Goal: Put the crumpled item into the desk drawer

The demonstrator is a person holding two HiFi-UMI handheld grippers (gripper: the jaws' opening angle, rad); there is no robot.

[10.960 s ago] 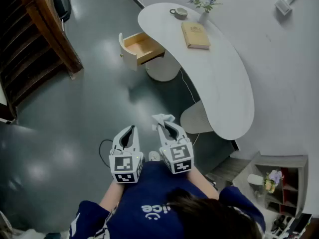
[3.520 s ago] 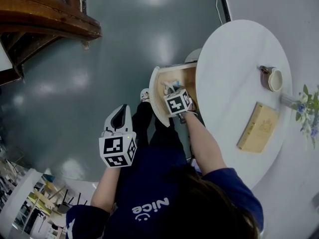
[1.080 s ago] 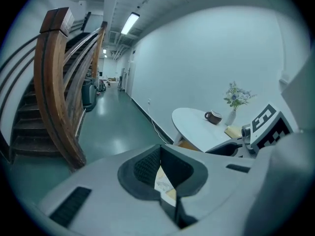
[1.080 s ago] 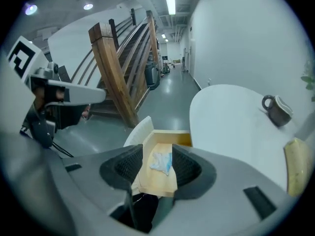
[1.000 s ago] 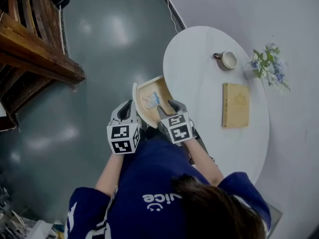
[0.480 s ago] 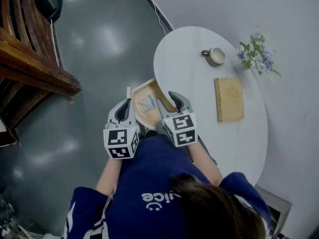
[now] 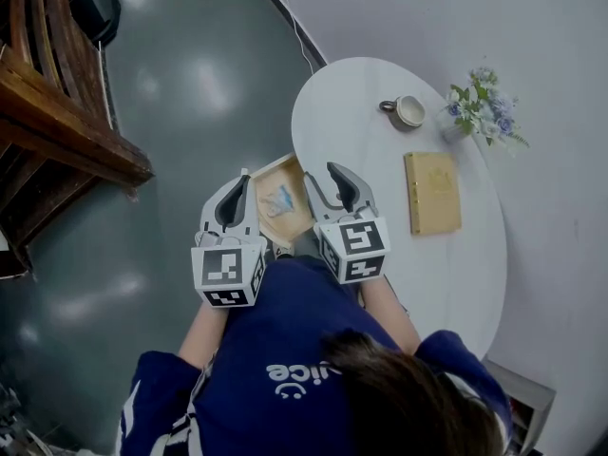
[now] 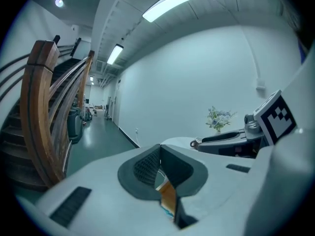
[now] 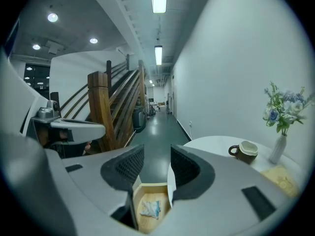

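Observation:
The crumpled item (image 7: 280, 199), a whitish wad with a blue patch, lies on the bottom of the open wooden desk drawer (image 7: 294, 220). In the right gripper view the wad (image 9: 149, 209) shows below the jaws, inside the drawer (image 9: 158, 193). My right gripper (image 7: 326, 184) hovers at the drawer's right side, over the edge of the white desk (image 7: 380, 169). Its jaws are closing and nothing is between them (image 9: 152, 163). My left gripper (image 7: 237, 186) is at the drawer's left side, shut and holding nothing (image 8: 158, 154).
On the desk stand a mug (image 7: 410, 110), a vase of flowers (image 7: 480, 112) and a tan book (image 7: 432, 193). A wooden staircase (image 7: 57, 93) rises at the left. Dark green floor (image 7: 190, 84) lies between it and the desk.
The right gripper, which carried the wad and reached into the drawer, has let it go and drawn back. Over the last second both grippers have shifted slightly; the wad stays in the drawer.

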